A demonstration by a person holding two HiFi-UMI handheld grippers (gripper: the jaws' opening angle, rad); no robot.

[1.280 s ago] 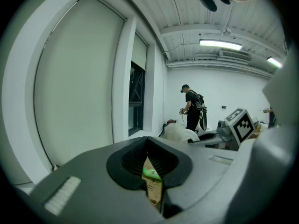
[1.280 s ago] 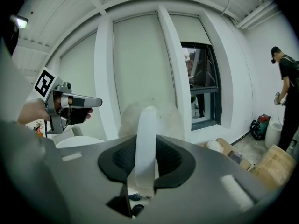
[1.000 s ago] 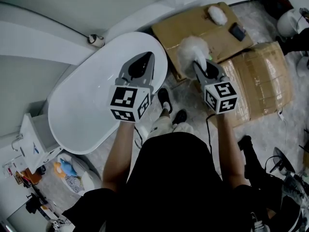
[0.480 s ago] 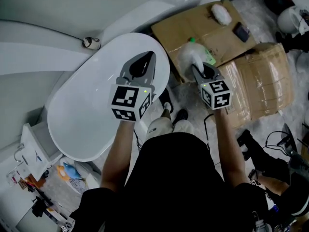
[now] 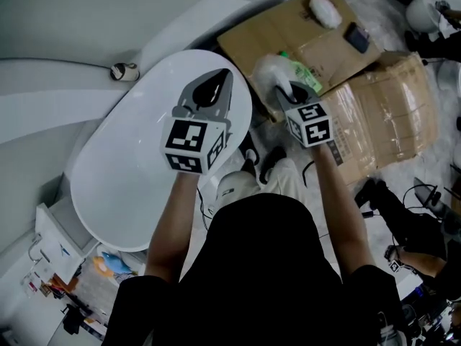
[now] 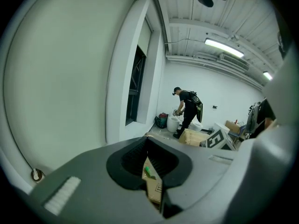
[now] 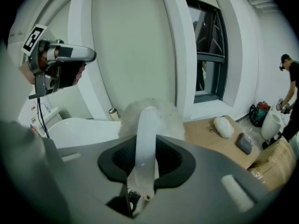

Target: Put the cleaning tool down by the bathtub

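While L gripper (image 5: 220,81) sits closed & empty, R gripper (image 5: 282,92) clamps fluffy duster (image 5: 265,71) handle.

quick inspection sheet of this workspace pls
surface: marbled floor, partly under cardboard
job's things: fluffy cleaning tool held off the floor; bathtub, nothing seen inside
clutter: white fluffy pad, dark item, wrapped box
grippers: right gripper clamps the tool's handle; left gripper jaws together, nothing held
cables: black cable on floor
surroundings: window, another person
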